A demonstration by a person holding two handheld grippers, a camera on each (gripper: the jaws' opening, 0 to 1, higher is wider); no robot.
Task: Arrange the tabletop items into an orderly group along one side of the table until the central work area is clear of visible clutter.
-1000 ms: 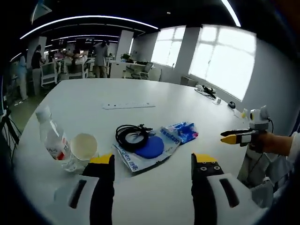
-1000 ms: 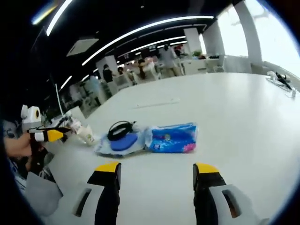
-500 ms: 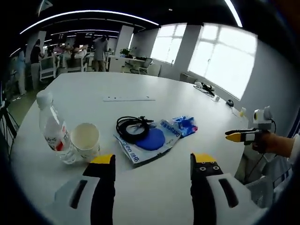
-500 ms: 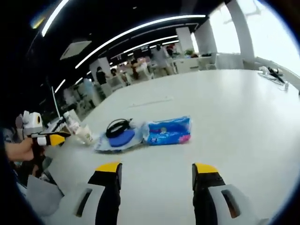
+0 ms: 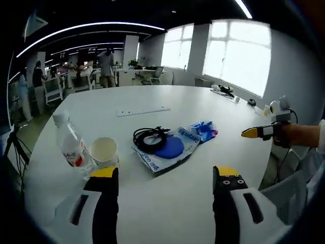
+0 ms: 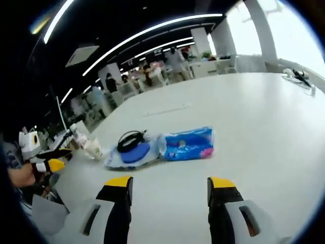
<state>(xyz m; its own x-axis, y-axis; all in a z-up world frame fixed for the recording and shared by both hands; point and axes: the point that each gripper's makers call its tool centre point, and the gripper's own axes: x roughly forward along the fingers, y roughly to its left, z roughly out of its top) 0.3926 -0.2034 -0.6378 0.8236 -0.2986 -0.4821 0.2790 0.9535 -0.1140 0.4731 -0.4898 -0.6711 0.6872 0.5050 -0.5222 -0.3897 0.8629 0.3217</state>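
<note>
On the white table (image 5: pixel 167 203) lie a coiled black cable (image 5: pixel 151 138) on a blue disc (image 5: pixel 169 148), a clear printed bag (image 5: pixel 157 161) under them, and a blue packet (image 5: pixel 204 130). A water bottle (image 5: pixel 71 147) and a paper cup (image 5: pixel 103 152) stand at the left. My left gripper (image 5: pixel 166 175) is open, short of the items. My right gripper (image 6: pixel 170 184) is open too, facing the cable (image 6: pixel 130 139), the disc (image 6: pixel 135 152), the blue packet (image 6: pixel 189 144), the cup (image 6: pixel 93 148) and the bottle (image 6: pixel 79 136) from the other side. The right gripper (image 5: pixel 258 132) shows at the right, the left gripper (image 6: pixel 48 165) at the left.
A long white power strip (image 5: pixel 142 111) lies further back on the table. Small devices and cables (image 5: pixel 223 92) sit at the far right edge by the windows. People and desks fill the office behind. A grey chair (image 5: pixel 284 193) stands near the table's right rim.
The left view has drawn back and swung slightly, so the items sit a bit further right. The right view shifted little. Both grippers stay open and nothing on the table has moved.
</note>
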